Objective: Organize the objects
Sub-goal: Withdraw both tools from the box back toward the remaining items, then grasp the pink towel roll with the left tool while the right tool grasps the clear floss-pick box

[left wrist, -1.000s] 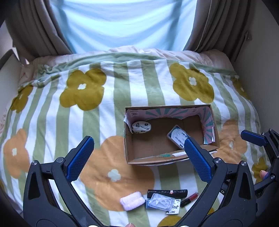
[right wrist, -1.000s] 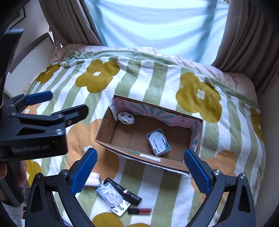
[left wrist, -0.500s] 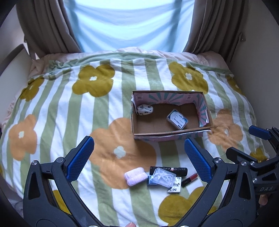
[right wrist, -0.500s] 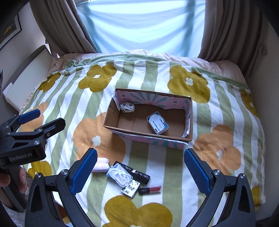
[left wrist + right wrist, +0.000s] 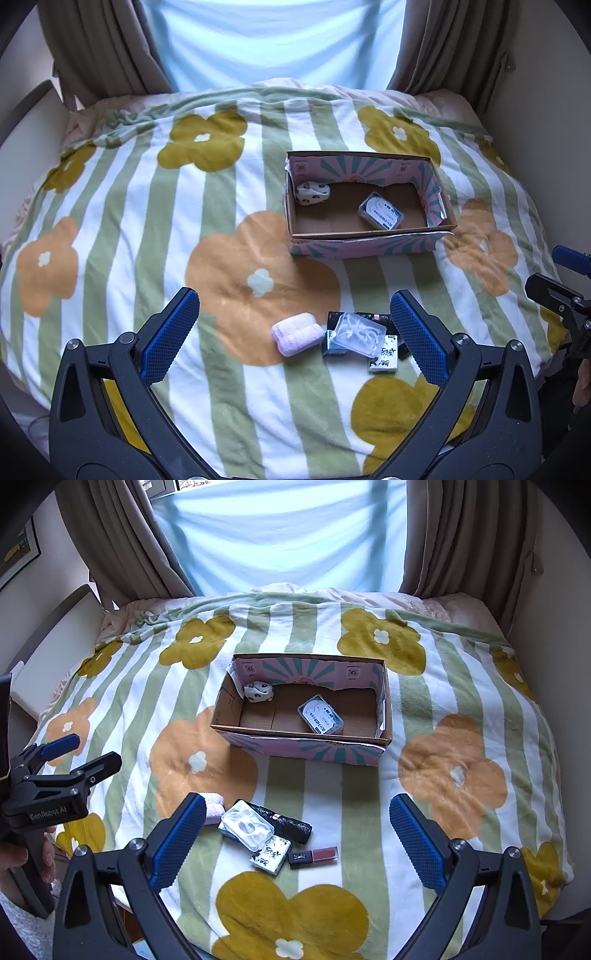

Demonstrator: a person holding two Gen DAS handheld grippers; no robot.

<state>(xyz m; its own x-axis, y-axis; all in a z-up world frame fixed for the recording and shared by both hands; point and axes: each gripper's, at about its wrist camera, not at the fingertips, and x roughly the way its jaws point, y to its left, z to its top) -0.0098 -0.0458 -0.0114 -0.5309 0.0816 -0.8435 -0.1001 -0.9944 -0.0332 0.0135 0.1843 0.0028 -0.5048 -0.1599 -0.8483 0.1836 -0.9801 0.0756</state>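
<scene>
Claws poised over a half-sorted bed

Left claw [image 5: 295, 341] and right claw [image 5: 297, 836] hang wide open, empty; loose clear plastic case [image 5: 246, 825] awaits the patterned cardboard box [image 5: 306, 747].

You have one cardboard box [image 5: 306, 746] on the blanket [image 5: 461, 686], toward its far edge, and two things lie inside it: one spotted white bundle [image 5: 258, 691] in the box's far left corner and one clear-lidded case [image 5: 320, 714] near its middle. Near the blanket's front edge you have five loose things: one pink rolled cloth [image 5: 297, 333], one clear plastic case [image 5: 246, 825], one black tube [image 5: 291, 824], one small printed packet [image 5: 271, 854] and one lip gloss [image 5: 314, 856]. That makes seven small items and one box.
</scene>
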